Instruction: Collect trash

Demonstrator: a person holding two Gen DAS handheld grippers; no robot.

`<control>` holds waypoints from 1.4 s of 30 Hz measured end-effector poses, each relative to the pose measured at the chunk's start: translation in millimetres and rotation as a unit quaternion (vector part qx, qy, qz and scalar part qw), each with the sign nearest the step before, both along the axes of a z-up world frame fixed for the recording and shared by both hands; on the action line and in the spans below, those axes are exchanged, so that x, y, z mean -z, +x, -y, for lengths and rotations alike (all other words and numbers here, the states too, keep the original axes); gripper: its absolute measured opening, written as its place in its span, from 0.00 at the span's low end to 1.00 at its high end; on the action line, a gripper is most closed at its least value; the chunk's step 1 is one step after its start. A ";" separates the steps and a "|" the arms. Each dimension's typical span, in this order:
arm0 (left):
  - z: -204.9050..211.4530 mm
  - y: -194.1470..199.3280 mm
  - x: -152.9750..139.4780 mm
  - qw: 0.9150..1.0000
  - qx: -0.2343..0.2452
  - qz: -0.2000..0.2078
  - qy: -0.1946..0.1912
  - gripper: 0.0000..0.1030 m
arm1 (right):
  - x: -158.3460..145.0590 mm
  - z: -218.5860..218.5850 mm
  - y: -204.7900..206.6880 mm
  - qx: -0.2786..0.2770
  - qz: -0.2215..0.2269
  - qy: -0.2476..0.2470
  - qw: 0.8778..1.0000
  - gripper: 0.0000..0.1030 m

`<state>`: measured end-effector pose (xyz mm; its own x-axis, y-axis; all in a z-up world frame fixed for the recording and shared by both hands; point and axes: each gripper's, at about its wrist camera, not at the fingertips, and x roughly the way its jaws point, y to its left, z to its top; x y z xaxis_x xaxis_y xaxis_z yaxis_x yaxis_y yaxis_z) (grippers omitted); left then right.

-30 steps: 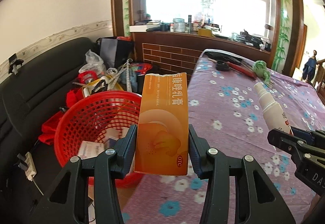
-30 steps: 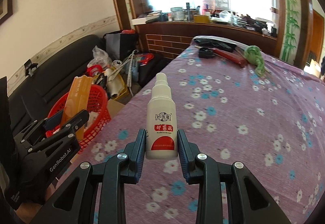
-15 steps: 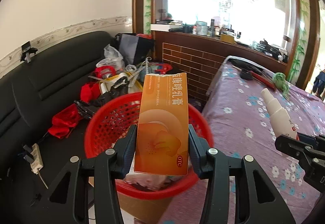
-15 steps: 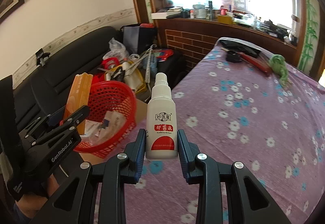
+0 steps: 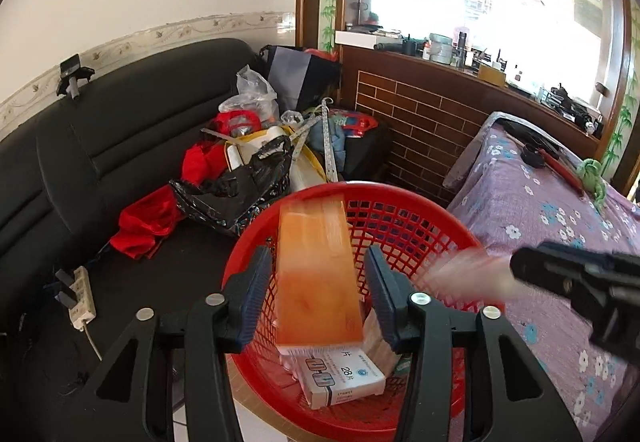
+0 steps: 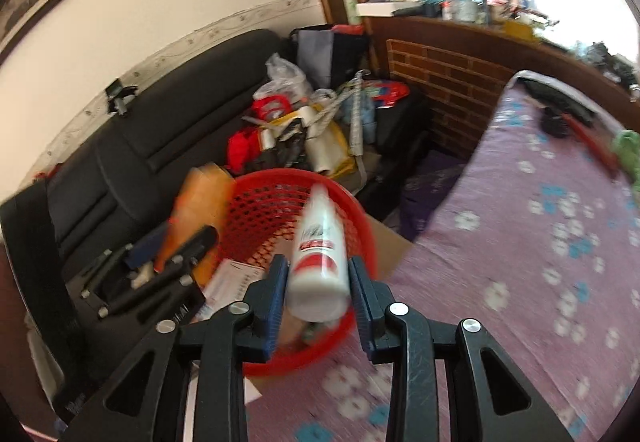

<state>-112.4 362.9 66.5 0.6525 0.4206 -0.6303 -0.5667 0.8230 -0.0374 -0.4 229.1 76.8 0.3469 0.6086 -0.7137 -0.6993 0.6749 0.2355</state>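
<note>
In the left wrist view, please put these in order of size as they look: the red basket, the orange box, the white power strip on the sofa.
1. Red basket, largest.
2. Orange box, though it is blurred and close to the camera, so it looks bigger than it is.
3. White power strip, smallest; it lies farther away.

Blurred orange box [image 5: 318,274] and white bottle [image 6: 320,262] above red basket [image 5: 416,209]

Home living room, black sofa [image 5: 100,145], floral-clothed table [image 5: 560,226], cluttered windowsill [image 5: 460,53]
</note>
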 end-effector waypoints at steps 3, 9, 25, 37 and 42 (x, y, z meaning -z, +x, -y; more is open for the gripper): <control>2.8 -9.2 -1.9 1.000 -0.008 0.013 0.008 0.67 | -4.2 16.3 -0.7 0.007 -0.003 0.021 1.000 0.41; 37.3 -37.9 -21.9 0.998 0.000 0.055 0.026 0.93 | -20.1 62.1 -28.6 0.040 0.043 0.024 0.998 0.62; 162.7 -89.6 -31.2 0.991 0.008 0.019 0.136 1.00 | -34.0 224.1 -134.7 0.140 0.169 0.004 0.976 0.91; 219.4 -105.9 -43.9 0.987 0.019 0.033 0.157 1.00 | -36.9 277.2 -164.3 0.157 0.175 0.025 0.972 0.93; 224.9 -106.1 -46.2 0.987 0.027 0.035 0.152 1.00 | -39.3 287.7 -166.5 0.169 0.175 0.032 0.969 0.93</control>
